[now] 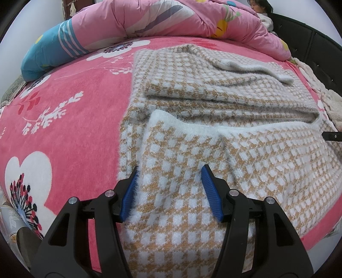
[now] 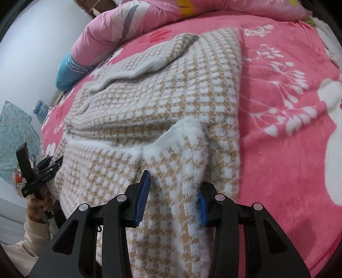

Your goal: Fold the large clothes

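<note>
Across the bed lies one pink floral blanket point(image 1: 64, 119), and on it sits the big item: one checked sweater point(image 1: 213, 89) in tan and white, spread flat with its near portion folded back over itself, a fuzzy white hem point(image 1: 192, 123) running across the middle. One sleeve point(image 2: 119, 72) is laid over the far part of the garment. Behind it all, one pink quilt point(image 1: 162, 19) is bunched along the far side of the bed, with a blue end point(image 1: 47, 51) showing.

Down to the tools, two of them. The left tool point(image 1: 170, 179) sits with its blue pads spread wide, straddling the near left edge of the sweater; the left pad brushes the fluffy edge, the right pad rests over the knit, nothing pinched between them. The right tool point(image 2: 174, 186) is also wide apart, its two pads either side of a raised fold of the sweater near the right edge, the fabric standing between them but not squeezed.

In the right wrist view the left tool point(image 2: 36, 173) shows again at the far left, held in the left hand point(image 2: 39, 206).
</note>
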